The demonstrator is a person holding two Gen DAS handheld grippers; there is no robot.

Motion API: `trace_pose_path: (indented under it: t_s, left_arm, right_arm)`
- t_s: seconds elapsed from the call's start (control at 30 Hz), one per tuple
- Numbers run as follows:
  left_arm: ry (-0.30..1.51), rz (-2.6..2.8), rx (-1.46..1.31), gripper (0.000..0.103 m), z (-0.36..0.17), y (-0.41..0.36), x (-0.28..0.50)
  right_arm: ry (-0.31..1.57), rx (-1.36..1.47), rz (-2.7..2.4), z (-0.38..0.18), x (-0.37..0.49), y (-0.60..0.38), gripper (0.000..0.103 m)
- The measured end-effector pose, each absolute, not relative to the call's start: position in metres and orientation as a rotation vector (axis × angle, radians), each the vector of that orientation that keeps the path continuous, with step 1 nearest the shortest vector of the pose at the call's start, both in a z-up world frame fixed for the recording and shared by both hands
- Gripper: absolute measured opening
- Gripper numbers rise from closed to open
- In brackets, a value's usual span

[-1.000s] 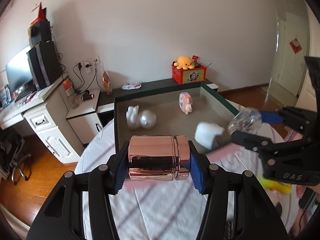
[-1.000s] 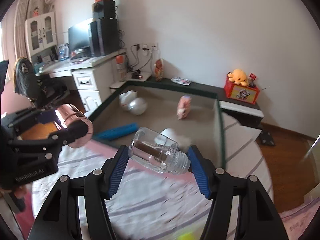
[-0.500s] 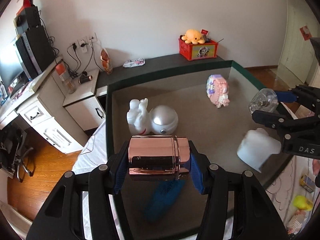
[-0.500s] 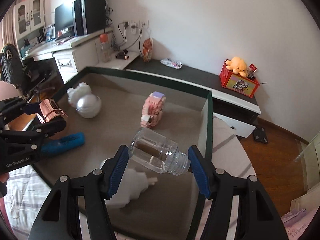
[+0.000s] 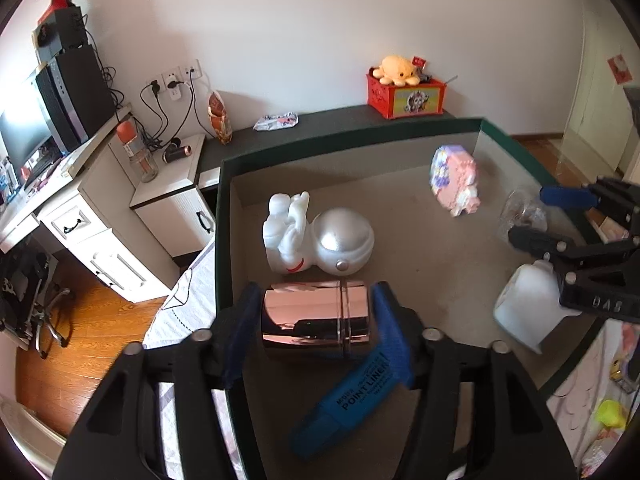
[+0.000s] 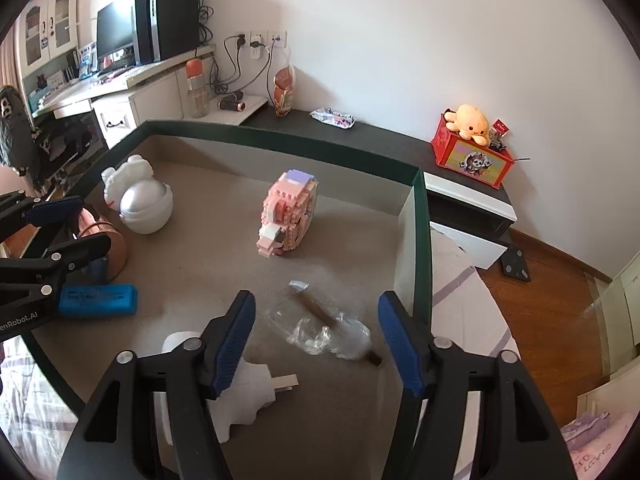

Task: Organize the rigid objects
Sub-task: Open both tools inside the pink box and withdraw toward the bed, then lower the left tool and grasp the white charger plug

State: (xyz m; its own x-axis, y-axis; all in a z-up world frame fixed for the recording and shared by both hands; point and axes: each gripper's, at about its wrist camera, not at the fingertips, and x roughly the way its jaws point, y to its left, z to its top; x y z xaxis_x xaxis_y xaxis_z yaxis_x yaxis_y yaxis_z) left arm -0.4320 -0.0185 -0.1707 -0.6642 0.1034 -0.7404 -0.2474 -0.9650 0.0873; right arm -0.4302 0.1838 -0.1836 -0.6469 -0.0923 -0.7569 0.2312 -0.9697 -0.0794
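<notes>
A shiny rose-gold cylinder lies on its side between the blue pads of my left gripper. The jaws are opening and the pads stand just clear of its ends. In the right wrist view the same cylinder shows by the left gripper. A clear glass jar, blurred, lies on the box floor between the pads of my right gripper. Those jaws are opening too, with wide gaps on both sides. The left wrist view shows the jar at the right gripper.
Both grippers hang over a big green-rimmed box with a tan floor. In it lie a white figure with a silver helmet, a pink block figure, a blue marker and a white plug-like piece. Desk and cabinets stand left.
Both grippers moved forward from above the bedsheet to over the box and sank. Their jaws widened. The jar left the right pads and dropped to the floor; the cylinder came free.
</notes>
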Motion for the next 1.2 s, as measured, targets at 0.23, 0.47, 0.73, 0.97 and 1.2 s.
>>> trace_pose_path:
  t_s: [0.23, 0.47, 0.73, 0.97, 1.2]
  left_arm:
    - [0.211, 2.790, -1.018, 0.096, -0.134, -0.030, -0.387]
    - [0.170, 2.879, -0.870, 0.103, -0.099, -0.046, -0.307]
    - [0.106, 2.930, -0.761, 0.103, -0.081, -0.056, -0.213]
    - [0.072, 2.915, -0.763, 0.103, -0.086, -0.050, -0.157]
    - [0.083, 2.880, -0.781, 0.103, -0.094, -0.036, -0.127]
  right_arm:
    - [0.156, 1.061, -2.768, -0.142, -0.383, 0.196, 0.085]
    - [0.117, 0.902, -2.847, -0.102, -0.311, 0.212, 0.103]
    - [0.044, 0.748, -2.919, -0.071, -0.214, 0.229, 0.103]
    - [-0.043, 0.741, -2.954, -0.079, -0.153, 0.249, 0.103]
    - [-0.100, 0.815, -2.961, -0.100, -0.123, 0.263, 0.103]
